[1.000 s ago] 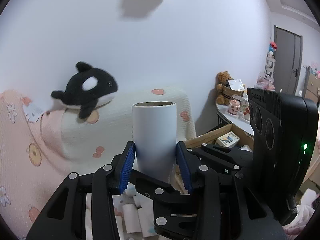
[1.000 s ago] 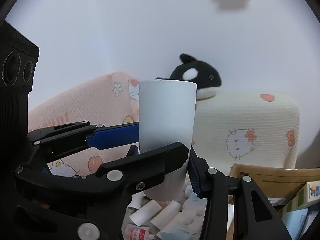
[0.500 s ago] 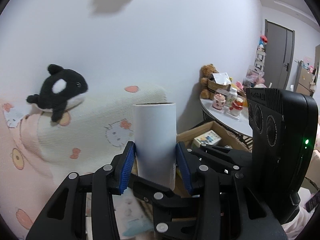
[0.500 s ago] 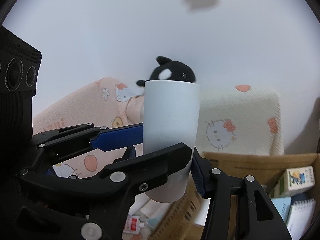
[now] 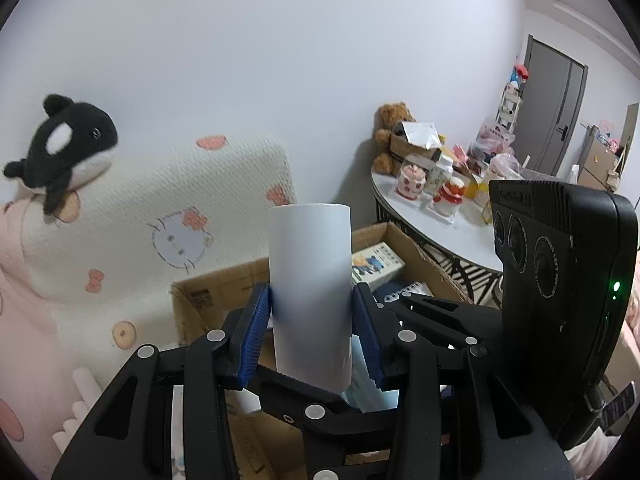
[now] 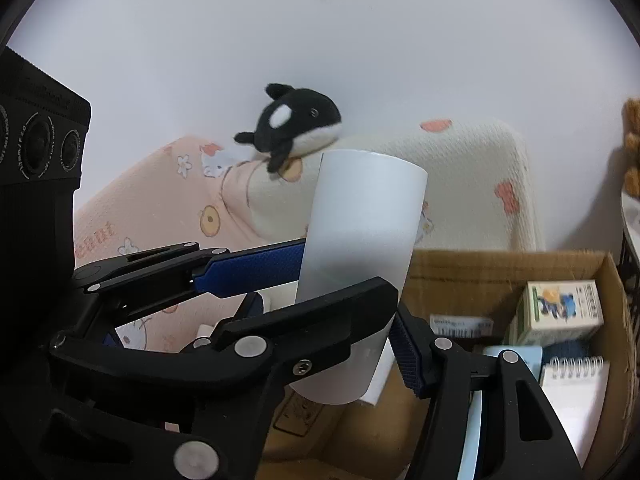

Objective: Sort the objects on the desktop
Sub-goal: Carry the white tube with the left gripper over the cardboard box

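Standing upright mid-frame, white tube [image 5: 310, 300] clenched by left gripper [image 5: 312, 334]; right gripper [image 6: 344, 308] just loosening around it, above cardboard box [image 6: 500, 272], white wall behind.

Your left gripper [image 5: 312, 330] is matte black linkage with round silver screws and ribbed blue pads on the jaws. Your right gripper [image 6: 348, 308] matches it. Each carries a black ribbed camera block with three round lenses; one shows a green light.
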Demonstrator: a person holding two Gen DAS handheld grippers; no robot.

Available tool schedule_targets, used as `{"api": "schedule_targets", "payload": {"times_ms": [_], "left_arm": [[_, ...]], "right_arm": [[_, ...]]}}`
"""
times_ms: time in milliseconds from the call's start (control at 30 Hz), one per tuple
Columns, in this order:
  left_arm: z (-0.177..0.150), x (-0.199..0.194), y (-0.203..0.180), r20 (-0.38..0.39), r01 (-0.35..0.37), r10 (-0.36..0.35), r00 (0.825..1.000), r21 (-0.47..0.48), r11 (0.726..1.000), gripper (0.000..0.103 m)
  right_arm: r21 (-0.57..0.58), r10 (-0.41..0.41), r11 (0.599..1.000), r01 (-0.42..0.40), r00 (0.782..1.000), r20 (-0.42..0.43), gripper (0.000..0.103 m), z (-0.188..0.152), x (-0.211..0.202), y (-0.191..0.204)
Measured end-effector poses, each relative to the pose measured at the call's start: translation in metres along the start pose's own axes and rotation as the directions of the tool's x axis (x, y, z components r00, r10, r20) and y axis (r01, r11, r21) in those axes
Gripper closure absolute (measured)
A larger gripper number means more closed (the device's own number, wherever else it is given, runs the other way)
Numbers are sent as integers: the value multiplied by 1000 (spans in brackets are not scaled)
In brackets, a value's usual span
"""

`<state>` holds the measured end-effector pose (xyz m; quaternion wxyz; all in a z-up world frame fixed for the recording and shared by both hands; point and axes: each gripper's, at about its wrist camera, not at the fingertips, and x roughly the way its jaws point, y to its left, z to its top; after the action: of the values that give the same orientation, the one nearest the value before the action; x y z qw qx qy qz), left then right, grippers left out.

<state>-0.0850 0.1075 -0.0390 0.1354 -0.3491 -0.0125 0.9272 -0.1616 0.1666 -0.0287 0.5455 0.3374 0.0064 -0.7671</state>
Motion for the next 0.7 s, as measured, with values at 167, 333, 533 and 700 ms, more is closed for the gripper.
{"api": "schedule_targets", "payload": {"times_ms": [167,333,533,700], "left_arm": [[3,18,5,-62,43,-47,997,-60,997,57],[2,39,11,-133,82,-99,986,-129,988,57],[2,60,15,-193,96,-126,973,-156,983,57],[3,74,17,-238,98,-138,962,-172,980,57]], "right_arm": [[55,15,998,-12,998,-53,44,-2,1,-19],[118,12,993,4,990,-138,44,-5,11,-40],[157,15,988,18,978,-207,44,-9,21,-55],[163,12,986,35,961,-277,44,-14,30,-64]]}}
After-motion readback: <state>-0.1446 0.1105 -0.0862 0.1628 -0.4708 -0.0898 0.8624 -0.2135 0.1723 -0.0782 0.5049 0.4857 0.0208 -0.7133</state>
